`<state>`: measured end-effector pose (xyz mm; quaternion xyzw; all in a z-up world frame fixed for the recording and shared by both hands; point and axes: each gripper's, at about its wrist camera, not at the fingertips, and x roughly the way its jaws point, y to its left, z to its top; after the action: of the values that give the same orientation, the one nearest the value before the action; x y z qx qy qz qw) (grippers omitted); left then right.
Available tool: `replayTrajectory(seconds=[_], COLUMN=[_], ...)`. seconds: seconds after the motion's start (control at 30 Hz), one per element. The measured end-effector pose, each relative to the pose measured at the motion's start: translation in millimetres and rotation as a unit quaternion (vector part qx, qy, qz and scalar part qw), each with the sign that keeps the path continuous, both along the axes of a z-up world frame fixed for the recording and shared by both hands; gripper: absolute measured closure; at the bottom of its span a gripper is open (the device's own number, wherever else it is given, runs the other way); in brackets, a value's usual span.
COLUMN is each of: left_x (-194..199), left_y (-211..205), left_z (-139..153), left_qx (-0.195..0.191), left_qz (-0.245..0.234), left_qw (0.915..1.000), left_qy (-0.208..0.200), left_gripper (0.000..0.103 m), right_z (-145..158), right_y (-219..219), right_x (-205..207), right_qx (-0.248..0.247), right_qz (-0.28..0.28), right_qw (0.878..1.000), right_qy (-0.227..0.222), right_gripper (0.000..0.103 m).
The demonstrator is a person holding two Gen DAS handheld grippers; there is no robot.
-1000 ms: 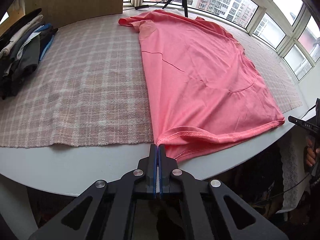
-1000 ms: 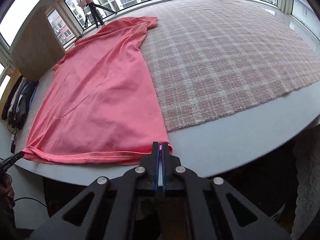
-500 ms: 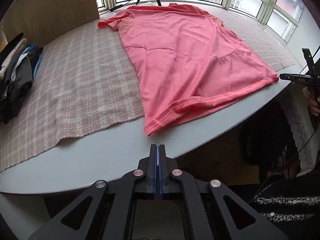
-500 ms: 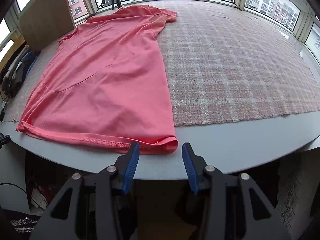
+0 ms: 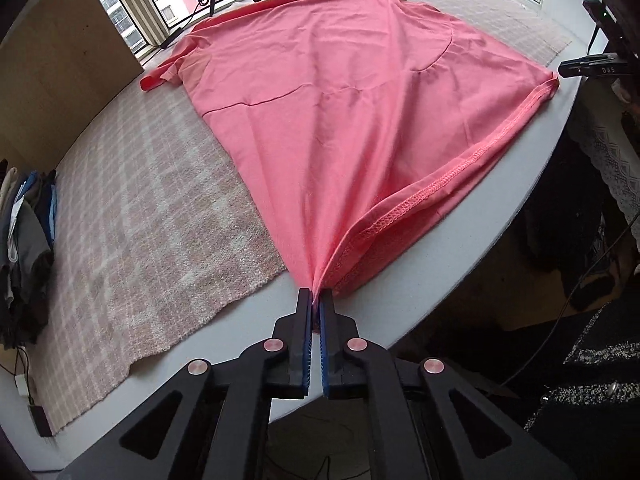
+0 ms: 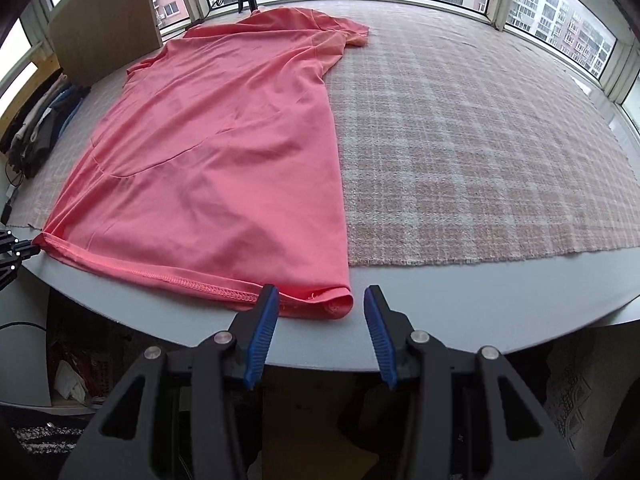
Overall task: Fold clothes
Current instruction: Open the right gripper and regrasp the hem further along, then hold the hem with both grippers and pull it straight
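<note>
Both tools point steeply down over the near edge of the round surface (image 6: 460,320). The left tool (image 5: 315,300) sits at the near left corner of the shirt; the right tool (image 6: 318,300) hangs just off the near right corner.

The pink shirt (image 6: 224,152) lies spread flat, collar end toward the windows, its hem along the surface's near edge. Most of it rests on a pink-and-white checked cloth (image 6: 480,152), and the stitched hem runs onto the bare grey rim. At the left corner the fabric is gathered into tight folds that fan out from the tool. The right corner lies loose, rolled slightly under.

The left tool is closed tight, pinching that bunched hem corner between its blue pads. The right tool's jaws have just been opening and stand partly apart; the shirt's corner lies between and just beyond the tips, ungripped.
</note>
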<state>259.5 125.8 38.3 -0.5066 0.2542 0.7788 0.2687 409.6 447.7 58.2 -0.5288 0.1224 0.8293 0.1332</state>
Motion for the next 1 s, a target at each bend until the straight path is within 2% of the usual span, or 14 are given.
replayTrajectory(seconds=[0.13, 0.3, 0.63, 0.67, 0.73, 0.77, 0.8, 0.93, 1.0], left_x=[6.5, -2.4, -4.8, -4.8, -4.8, -4.7, -4.7, -1.8, 1.4], left_y=[-15.6, -22.0, -26.0, -25.6, -24.7, -24.3, -23.8, -26.1, -33.9], left_z=[17.4, 17.3, 22.6, 22.4, 22.6, 22.8, 23.0, 31.6, 45.5], left_qx=[0.024, 0.035, 0.053, 0.053, 0.053, 0.053, 0.052, 0.057, 0.083], left_qz=[0.032, 0.07, 0.088, 0.087, 0.087, 0.087, 0.087, 0.095, 0.115], left_qw=[0.999, 0.9967, 0.9947, 0.9948, 0.9948, 0.9948, 0.9948, 0.9937, 0.9895], left_qy=[0.017, 0.019, 0.007, 0.006, 0.005, 0.005, 0.006, 0.017, 0.024], left_gripper=[0.101, 0.101, 0.101, 0.101, 0.101, 0.101, 0.101, 0.102, 0.102], right_z=[3.9, -0.4, -12.1, -16.1, -23.0, -24.8, -25.1, -7.2, 15.3], right_y=[5.6, 5.2, -4.6, -2.4, 1.2, 1.7, 0.7, -7.2, -3.5], right_x=[9.0, 13.1, 3.3, 1.0, -3.4, -5.0, -6.2, 0.5, 13.6], right_qx=[-0.007, -0.009, 0.039, 0.043, 0.041, 0.037, 0.038, 0.064, 0.051], right_qz=[-0.004, 0.011, 0.069, 0.068, 0.068, 0.069, 0.069, 0.05, 0.024], right_qw=[1.0, 1.0, 0.997, 0.997, 0.997, 0.997, 0.997, 0.997, 0.998], right_qy=[0.009, 0.009, -0.001, -0.008, -0.02, -0.024, -0.025, -0.012, 0.028], right_gripper=[0.06, 0.06, 0.06, 0.064, 0.081, 0.095, 0.1, 0.101, 0.101])
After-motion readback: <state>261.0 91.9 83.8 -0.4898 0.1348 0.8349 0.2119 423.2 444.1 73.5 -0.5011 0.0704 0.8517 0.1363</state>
